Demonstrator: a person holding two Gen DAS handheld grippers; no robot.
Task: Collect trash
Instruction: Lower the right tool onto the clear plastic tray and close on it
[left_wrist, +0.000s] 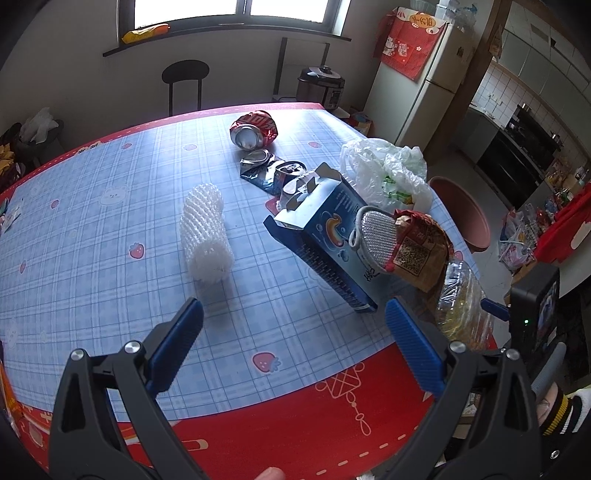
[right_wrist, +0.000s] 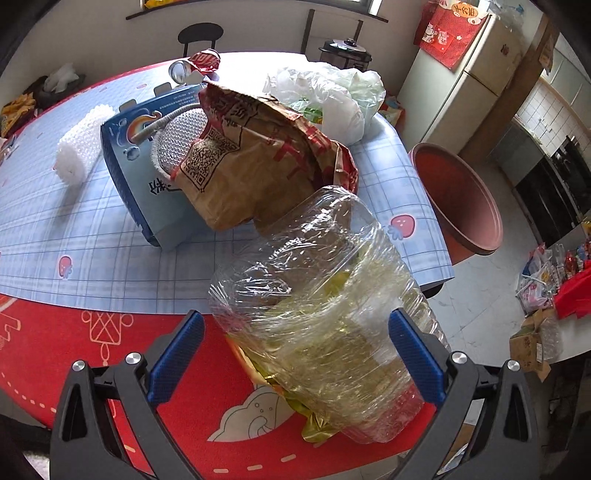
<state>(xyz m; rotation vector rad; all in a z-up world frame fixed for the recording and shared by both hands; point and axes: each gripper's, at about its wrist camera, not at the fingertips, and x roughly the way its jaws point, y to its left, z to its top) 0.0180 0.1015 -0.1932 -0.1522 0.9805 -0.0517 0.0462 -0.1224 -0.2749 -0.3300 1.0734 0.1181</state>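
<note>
Trash lies on a table with a blue plaid cloth. In the left wrist view I see a white foam net sleeve, a blue carton on its side, a crushed red can and a flattened blue-silver can. My left gripper hangs open above the cloth, short of the sleeve and carton, holding nothing. In the right wrist view a crumpled clear plastic container lies at the table's red border between the spread fingers of my open right gripper. A brown paper bag lies just behind it.
A silver mesh pad rests on the blue carton. A white plastic bag sits at the table's far right. A reddish basin stands off the right edge. A black stool, a fridge and a rice cooker stand beyond.
</note>
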